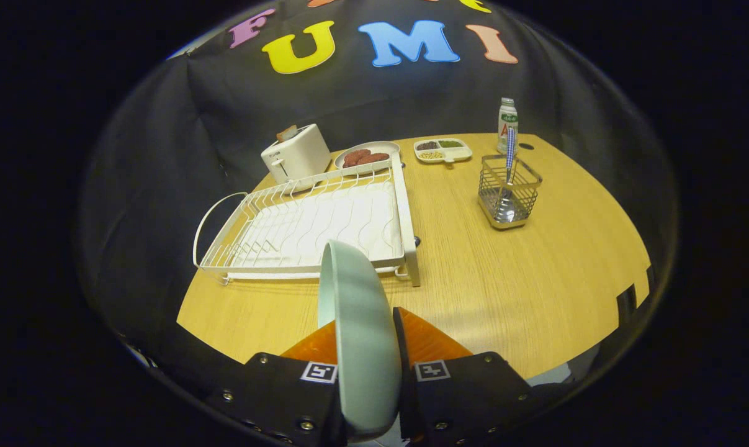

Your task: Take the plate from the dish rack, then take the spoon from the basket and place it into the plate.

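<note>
A pale green plate (pixel 358 323) stands on edge between my two orange fingers (pixel 427 338), and my gripper (pixel 365 338) is shut on it, held above the near part of the wooden table (pixel 504 292). The white wire dish rack (pixel 315 226) lies just beyond the plate, with nothing in its slots. Off to the right, past the fingers, a square wire basket (pixel 509 192) holds a spoon (pixel 507 180) standing upright, bowl down, with a blue-patterned handle sticking out.
Behind the rack sit a white toaster (pixel 295 156) and a plate of brown food (pixel 365 156). A small divided dish (pixel 442 150) and a white bottle (pixel 507 124) stand at the far right, behind the basket. Bare tabletop stretches between rack and basket.
</note>
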Available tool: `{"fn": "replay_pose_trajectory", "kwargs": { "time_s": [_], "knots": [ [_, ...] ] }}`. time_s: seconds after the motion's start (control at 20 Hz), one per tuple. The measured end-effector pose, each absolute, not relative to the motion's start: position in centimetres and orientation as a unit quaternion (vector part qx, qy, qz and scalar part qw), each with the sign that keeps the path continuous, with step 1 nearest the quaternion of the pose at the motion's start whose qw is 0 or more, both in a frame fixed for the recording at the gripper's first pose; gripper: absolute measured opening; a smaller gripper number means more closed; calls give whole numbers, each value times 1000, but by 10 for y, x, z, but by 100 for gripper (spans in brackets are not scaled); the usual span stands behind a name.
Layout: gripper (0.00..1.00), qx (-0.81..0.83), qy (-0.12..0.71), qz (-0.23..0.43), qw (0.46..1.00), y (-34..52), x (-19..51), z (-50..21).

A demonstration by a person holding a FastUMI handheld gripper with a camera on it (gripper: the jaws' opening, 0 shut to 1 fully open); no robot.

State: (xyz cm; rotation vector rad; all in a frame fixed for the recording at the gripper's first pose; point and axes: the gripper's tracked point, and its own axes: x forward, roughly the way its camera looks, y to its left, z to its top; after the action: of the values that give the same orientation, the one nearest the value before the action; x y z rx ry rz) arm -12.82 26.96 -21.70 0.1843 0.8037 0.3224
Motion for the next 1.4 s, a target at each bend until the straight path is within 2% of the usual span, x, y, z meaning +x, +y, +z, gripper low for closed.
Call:
{"fn": "replay_pose_trajectory", "kwargs": {
  "time_s": [0.35,0.5,0.6,0.7,0.8,0.85,1.05,1.4],
  "knots": [
    [30,236,406,211,857,280,-113,-245],
    [32,218,414,207,859,271,-114,-258],
    [47,193,426,201,861,264,-116,-265],
    [47,181,424,191,867,256,-114,-266],
    [62,169,420,182,873,248,-111,-267],
    [65,169,415,182,875,247,-110,-264],
    [65,140,375,171,900,233,-98,-240],
    [64,90,259,114,955,190,-55,-153]
  ]
}}
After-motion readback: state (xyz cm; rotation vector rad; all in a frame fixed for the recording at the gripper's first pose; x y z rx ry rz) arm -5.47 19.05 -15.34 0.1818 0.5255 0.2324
